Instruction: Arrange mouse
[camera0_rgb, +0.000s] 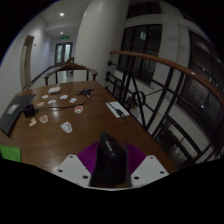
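Observation:
A black mouse (108, 160) stands on edge between my two fingers, held above the near end of a long wooden table (95, 128). My gripper (110, 168) is shut on it, with the purple pads (92, 156) pressing on both sides. Several small pale mice lie further up the table, one (66, 127) ahead and left of my fingers, two more (43, 120) near the left edge and another (78, 109) toward the middle.
A dark flat device (10, 114) lies at the table's left edge and a green object (8, 154) sits nearer. White sheets (118, 108) and cables lie further along. A chair (70, 70) stands at the far end, a railing (170, 66) on the right.

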